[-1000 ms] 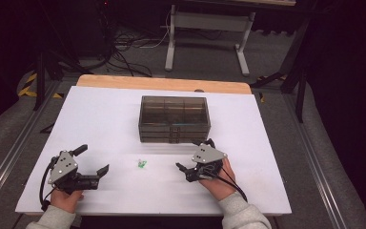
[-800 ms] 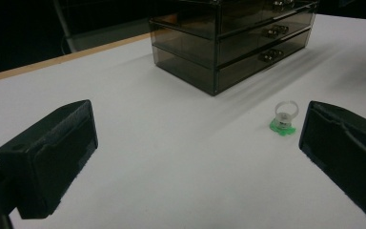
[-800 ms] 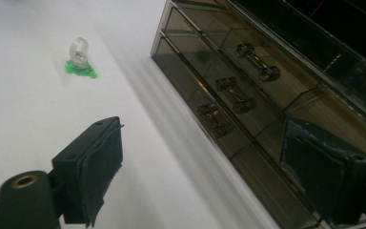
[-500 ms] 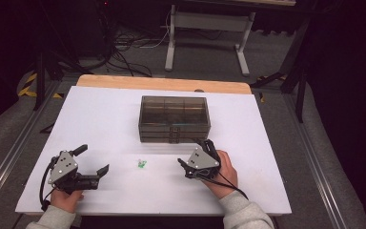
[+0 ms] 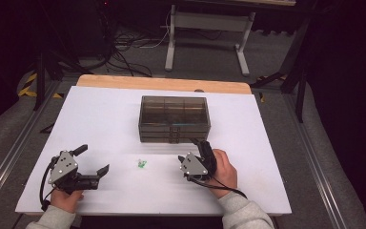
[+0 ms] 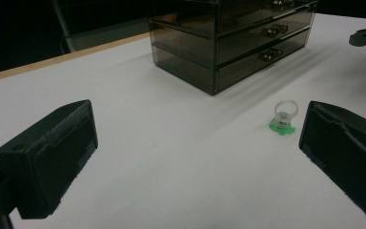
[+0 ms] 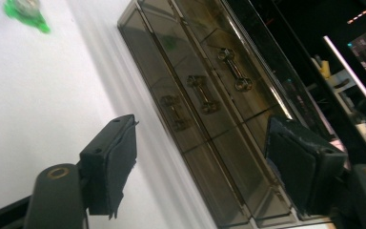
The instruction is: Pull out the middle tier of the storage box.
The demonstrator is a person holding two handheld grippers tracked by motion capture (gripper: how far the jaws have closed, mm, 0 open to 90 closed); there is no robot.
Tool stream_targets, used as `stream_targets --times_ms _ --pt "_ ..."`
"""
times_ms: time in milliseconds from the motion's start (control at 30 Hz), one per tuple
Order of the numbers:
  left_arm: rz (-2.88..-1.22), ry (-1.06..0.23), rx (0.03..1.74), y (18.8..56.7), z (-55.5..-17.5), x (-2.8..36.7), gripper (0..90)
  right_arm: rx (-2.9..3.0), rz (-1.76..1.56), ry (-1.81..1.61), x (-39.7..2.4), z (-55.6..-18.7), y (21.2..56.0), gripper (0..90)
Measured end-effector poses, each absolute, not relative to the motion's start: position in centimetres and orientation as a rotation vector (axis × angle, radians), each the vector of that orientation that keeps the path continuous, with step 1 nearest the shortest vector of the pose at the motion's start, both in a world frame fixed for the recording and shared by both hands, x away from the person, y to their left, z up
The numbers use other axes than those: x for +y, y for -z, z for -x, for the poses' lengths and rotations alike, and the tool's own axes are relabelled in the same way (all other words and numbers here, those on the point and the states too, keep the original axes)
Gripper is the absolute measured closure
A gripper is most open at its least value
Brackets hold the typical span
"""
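Right claw [image 5: 191, 155] unclenched with nothing in it, jaws just closing partway, aimed at the drawer box [image 5: 174, 118].
I see my left claw [image 5: 94, 160] spread wide and empty at the near left of the white table [image 5: 100, 119]; the green ring [image 5: 142, 164] lies between both claws, just near of the box.

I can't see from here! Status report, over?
Left gripper open, empty. Right gripper open, jaws just narrowing, facing drawer box. Green ring untouched. Nothing blocking.

Closed smoky drawer box [image 5: 174, 119] mid-table
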State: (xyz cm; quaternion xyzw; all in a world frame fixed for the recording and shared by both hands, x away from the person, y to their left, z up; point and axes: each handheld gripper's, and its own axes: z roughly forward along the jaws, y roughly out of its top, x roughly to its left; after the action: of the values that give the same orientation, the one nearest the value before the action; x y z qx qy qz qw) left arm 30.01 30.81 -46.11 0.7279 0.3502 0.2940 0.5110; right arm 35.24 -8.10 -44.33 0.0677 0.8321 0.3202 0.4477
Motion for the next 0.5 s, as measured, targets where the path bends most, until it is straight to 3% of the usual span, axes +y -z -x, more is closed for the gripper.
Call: stream_targets --times_ms 167,500 --pt "-1.752 -0.706 0.841 46.11 -30.01 30.82 0.3 2.031 -0.156 -0.757 -7.83 -35.15 44.31 36.0" --pt "-1.755 -0.705 0.838 46.1 -29.99 30.82 0.3 1.966 -0.09 -0.67 -7.26 -34.93 44.46 38.6"
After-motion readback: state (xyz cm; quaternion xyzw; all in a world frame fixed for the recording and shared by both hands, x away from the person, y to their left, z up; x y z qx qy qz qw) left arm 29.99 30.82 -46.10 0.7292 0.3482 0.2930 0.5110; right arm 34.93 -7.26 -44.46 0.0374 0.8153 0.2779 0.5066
